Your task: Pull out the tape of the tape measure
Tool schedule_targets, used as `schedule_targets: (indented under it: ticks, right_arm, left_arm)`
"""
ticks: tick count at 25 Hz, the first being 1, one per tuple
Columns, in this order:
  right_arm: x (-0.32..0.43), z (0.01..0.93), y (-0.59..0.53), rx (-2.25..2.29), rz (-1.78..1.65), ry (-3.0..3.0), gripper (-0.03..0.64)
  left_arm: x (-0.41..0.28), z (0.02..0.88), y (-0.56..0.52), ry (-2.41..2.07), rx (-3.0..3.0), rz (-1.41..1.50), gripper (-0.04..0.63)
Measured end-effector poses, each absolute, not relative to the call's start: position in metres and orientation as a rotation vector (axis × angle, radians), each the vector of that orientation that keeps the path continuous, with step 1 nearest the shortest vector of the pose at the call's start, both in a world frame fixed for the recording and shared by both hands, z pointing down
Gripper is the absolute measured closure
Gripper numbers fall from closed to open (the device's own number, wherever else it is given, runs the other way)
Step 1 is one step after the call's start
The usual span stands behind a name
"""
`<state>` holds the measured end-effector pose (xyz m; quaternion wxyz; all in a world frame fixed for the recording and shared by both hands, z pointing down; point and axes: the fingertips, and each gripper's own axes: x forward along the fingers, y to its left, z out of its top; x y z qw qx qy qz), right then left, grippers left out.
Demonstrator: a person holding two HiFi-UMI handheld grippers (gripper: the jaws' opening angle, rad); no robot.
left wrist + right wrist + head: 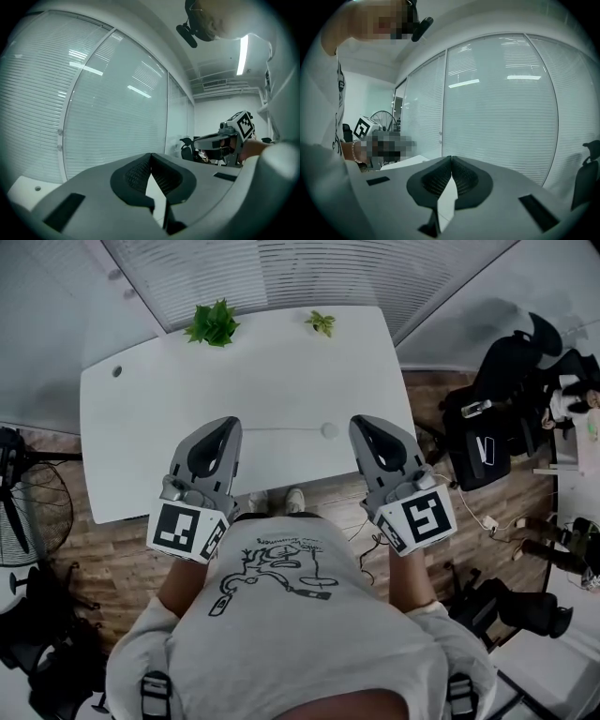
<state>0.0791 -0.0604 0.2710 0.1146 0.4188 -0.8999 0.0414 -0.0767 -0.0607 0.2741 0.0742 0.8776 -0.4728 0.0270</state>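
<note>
Fingers (136,176) of the left gripper (150,155) meet at the tips with nothing between them. Right gripper (451,158) is the same: pads together, empty. Both are held up in the air by the person's chest, over the near edge of the white table (150,427), aimed roughly level at the blinds (309,273). Tape measure isn't visible in any view, neither on the tabletop nor in either gripper. No tape is pulled out anywhere in sight, so I'd call the task either not begun or already finished; can't tell which. The table carries only two small plants (213,323) at the far edge and a round grommet (329,430). Room: open tabletop ahead, bounded by the glass wall. Fan (28,512) on the left and office chairs (511,367) on the right, both well apart.
</note>
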Motion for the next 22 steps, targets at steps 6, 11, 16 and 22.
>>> schedule_targets:
  ticks: [6,11,16,22]
  right_arm:
    - [0.08,0.258,-0.058,1.238,0.095,-2.649,0.606]
    - [0.079,0.256,-0.059,1.234,0.097,-2.659,0.607]
    - [0.079,0.256,-0.065,1.249,0.116,-2.662,0.607]
    - [0.082,0.256,-0.066,1.262,0.114,-2.655,0.607]
  left_arm:
    - [-0.057,0.261,-0.058,-1.364,2.669,0.053,0.574]
    - [-0.049,0.258,-0.063,-1.338,2.689,0.033,0.574]
    - [-0.049,0.257,-0.069,-1.349,2.682,0.03,0.574]
    - [-0.048,0.258,-0.07,-1.346,2.686,0.041,0.572]
